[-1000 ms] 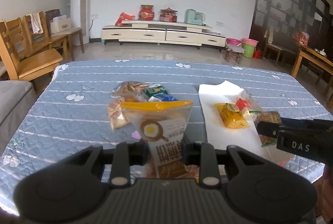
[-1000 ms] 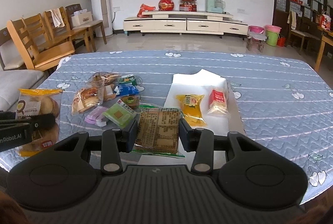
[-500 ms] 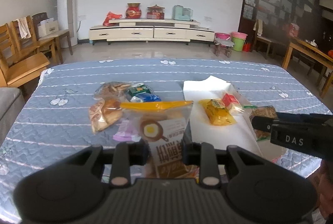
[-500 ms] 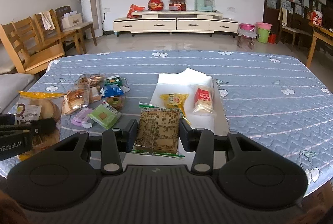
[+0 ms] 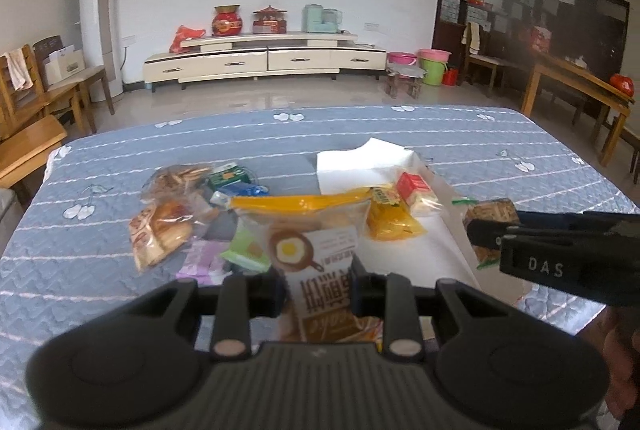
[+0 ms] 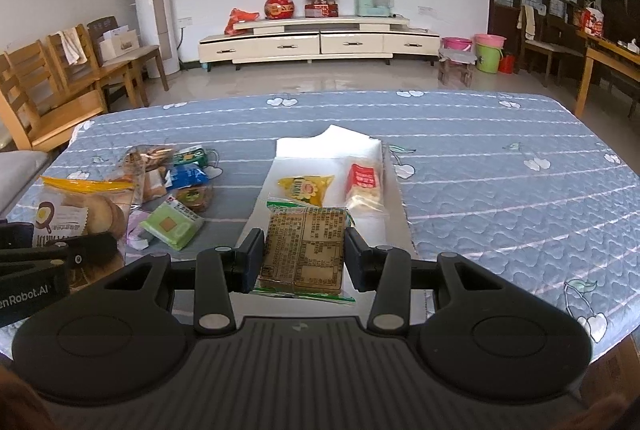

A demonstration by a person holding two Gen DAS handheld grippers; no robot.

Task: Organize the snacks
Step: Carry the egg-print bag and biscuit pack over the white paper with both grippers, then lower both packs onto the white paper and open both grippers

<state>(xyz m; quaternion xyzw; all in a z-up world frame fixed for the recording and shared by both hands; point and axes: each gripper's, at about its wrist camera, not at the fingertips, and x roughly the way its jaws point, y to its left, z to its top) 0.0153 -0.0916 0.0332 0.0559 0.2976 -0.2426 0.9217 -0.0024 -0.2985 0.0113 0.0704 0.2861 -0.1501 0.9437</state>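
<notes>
Both grippers carry snacks above the blue table (image 6: pixel 500 166): the left gripper (image 5: pixel 319 290) clamps a bread bag (image 5: pixel 316 250), the right gripper (image 6: pixel 304 256) a brown cracker pack (image 6: pixel 304 250). The white tray (image 6: pixel 320 150) lies straight ahead of the right gripper, nearer it than the left.

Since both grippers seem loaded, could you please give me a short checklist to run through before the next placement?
1. left gripper shut on the egg-print bread bag: ok.
2. right gripper shut on the brown snack pack: ok.
3. Free room on the white sheet behind the yellow packet and red-label packet: ok.
4. Loose pile, including the green packet, apart from the sheet: ok.
5. Bread bag's lower end clear of the table: cannot tell.
</notes>
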